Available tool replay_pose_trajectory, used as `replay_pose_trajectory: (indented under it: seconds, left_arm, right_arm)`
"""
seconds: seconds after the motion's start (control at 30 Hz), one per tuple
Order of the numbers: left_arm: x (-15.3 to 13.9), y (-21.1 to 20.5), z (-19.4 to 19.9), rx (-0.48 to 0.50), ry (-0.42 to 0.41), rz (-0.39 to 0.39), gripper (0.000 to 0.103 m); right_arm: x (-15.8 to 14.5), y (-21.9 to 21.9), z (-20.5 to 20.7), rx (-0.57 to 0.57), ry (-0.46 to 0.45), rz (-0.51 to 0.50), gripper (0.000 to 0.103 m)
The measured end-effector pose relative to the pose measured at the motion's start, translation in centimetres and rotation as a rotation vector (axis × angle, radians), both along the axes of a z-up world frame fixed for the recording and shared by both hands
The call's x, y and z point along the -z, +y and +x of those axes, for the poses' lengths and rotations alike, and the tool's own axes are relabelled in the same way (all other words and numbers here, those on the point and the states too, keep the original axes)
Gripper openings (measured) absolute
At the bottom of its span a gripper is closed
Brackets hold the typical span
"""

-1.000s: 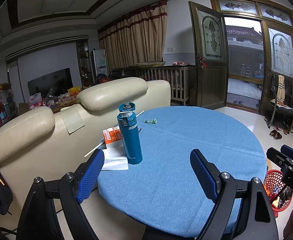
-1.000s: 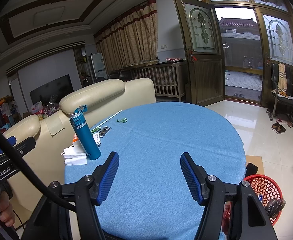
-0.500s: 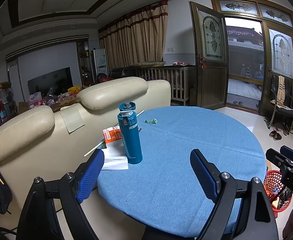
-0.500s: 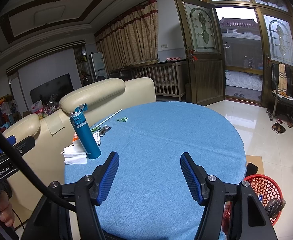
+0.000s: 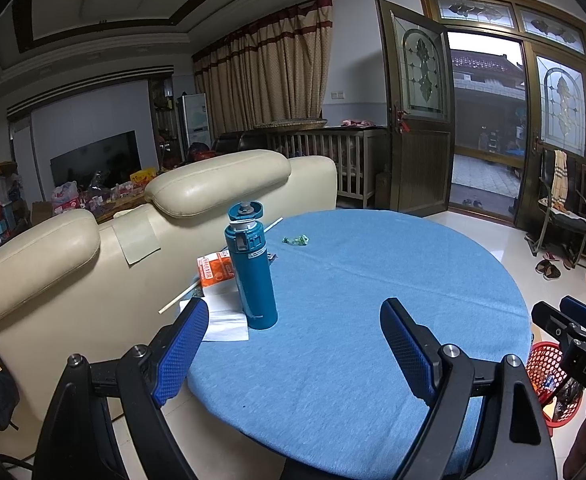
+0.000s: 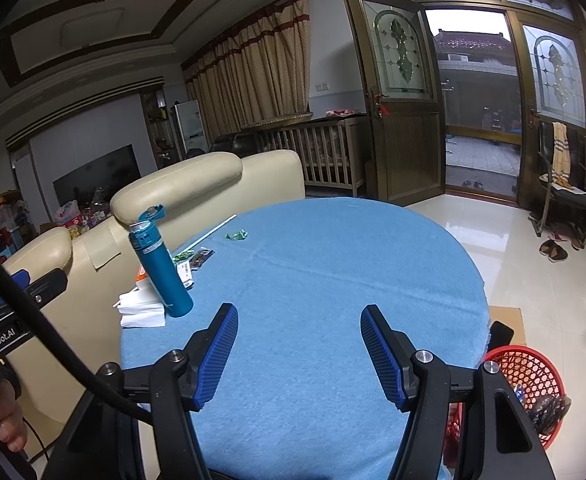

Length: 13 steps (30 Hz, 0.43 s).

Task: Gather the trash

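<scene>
Wrapper (image 5: 295, 239) lies far ahead of both spread claws (image 5: 293, 344) (image 6: 299, 346).

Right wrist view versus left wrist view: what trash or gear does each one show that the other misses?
Only the right wrist view shows the dark wrapper and green scrap behind the bottle.

Only the left shows the orange carton plainly.

Both show the green wrapper, white tissues, red basket, and open, empty grippers: left gripper, right gripper.
</scene>
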State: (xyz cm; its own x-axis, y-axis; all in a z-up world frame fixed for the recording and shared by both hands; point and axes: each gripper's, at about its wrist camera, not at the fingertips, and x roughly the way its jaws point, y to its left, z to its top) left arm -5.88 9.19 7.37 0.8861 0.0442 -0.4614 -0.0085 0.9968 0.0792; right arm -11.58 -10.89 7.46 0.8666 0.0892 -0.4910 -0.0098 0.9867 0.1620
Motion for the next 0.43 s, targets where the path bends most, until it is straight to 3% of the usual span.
replay_pose_trajectory:
  seconds: [0.43]
  left_arm:
    - [2.6,-0.7,5.9,0.016,0.083,0.011,0.088]
  right_arm:
    - [1.8,-2.8,4.8,0.070,0.061,-0.028,0.068]
